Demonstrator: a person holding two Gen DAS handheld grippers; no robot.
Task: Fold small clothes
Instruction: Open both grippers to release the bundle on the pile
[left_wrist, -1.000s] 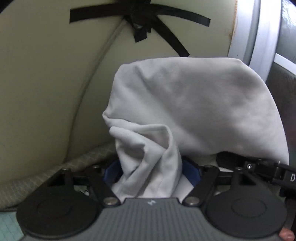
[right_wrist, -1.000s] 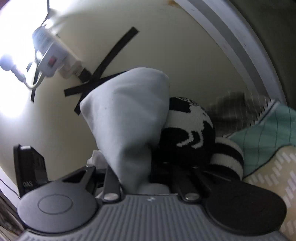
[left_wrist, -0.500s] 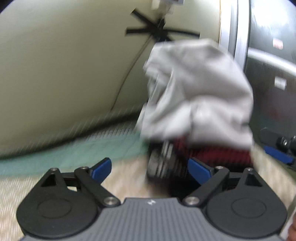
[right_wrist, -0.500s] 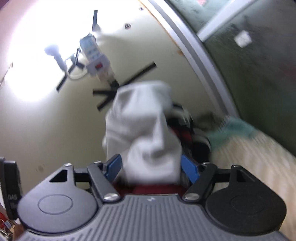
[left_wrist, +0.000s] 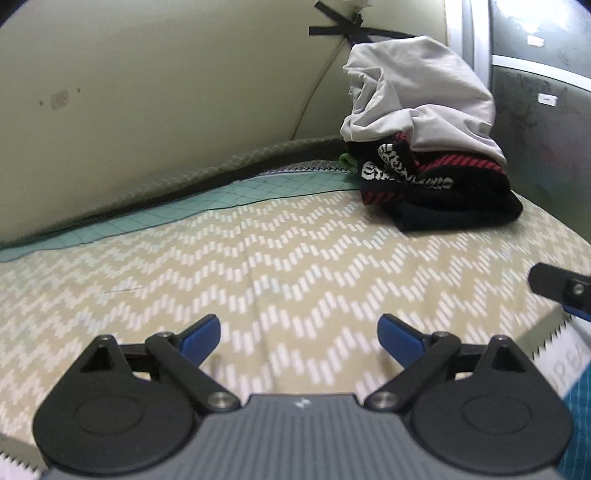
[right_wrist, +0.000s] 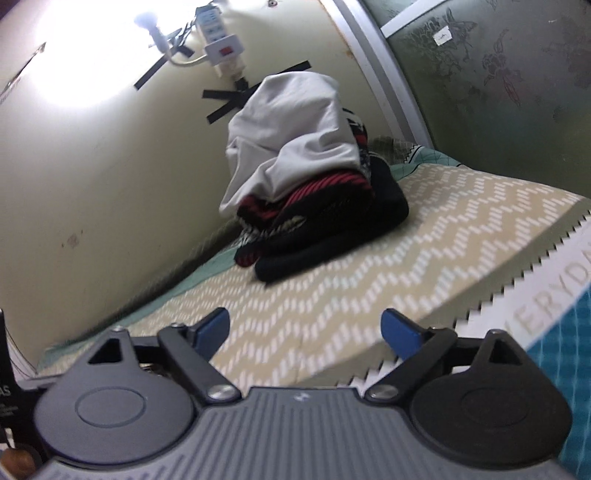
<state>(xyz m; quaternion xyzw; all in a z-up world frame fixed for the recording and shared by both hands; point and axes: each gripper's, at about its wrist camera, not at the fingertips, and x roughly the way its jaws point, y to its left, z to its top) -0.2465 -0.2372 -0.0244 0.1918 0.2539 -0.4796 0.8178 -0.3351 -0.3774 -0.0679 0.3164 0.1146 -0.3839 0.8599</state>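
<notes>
Two views: left wrist first, then right wrist; landmark is the clothes stack.
Left view, clothes stack (left_wrist: 436, 173): folded pile on the zigzag bedspread (left_wrist: 277, 266), up against the cream wall (left_wrist: 166, 74) by the corner.
Left view, top item: grey-white garment (left_wrist: 424, 92), loosely folded and bulging, draped over the stack's upper half.
Left view, middle items: red-and-black striped knit (left_wrist: 461, 170) and a black-and-white patterned piece (left_wrist: 391, 170), just under the grey-white garment.
Left view, bottom item: black garment (left_wrist: 461, 216), touching the bedspread.
Left view, left gripper (left_wrist: 299, 334): jaws spread wide, just been opening, nothing between the blue pads, well short of the stack.
Left view, right gripper's finger (left_wrist: 557, 288): pokes in at the right edge, below and right of the stack.
Left view, black tape (left_wrist: 354, 31): crossed strips on the wall above the stack.
Right view, clothes stack (right_wrist: 314, 192): same pile, grey-white garment (right_wrist: 291, 136) on top, black garment (right_wrist: 332, 236) at the base.
Right view, right gripper (right_wrist: 304, 330): jaws spread wide, just been opening, empty, apart from the stack and nearer than it.
Right view, power strip (right_wrist: 221, 40): taped to the wall above-left of the stack.
Right view, lamp glare (right_wrist: 74, 66): further left of the stack, washed out.
Right view, printed border (right_wrist: 546, 295): sawtooth edge with lettering, right of and below the stack, letters partly cut off.
</notes>
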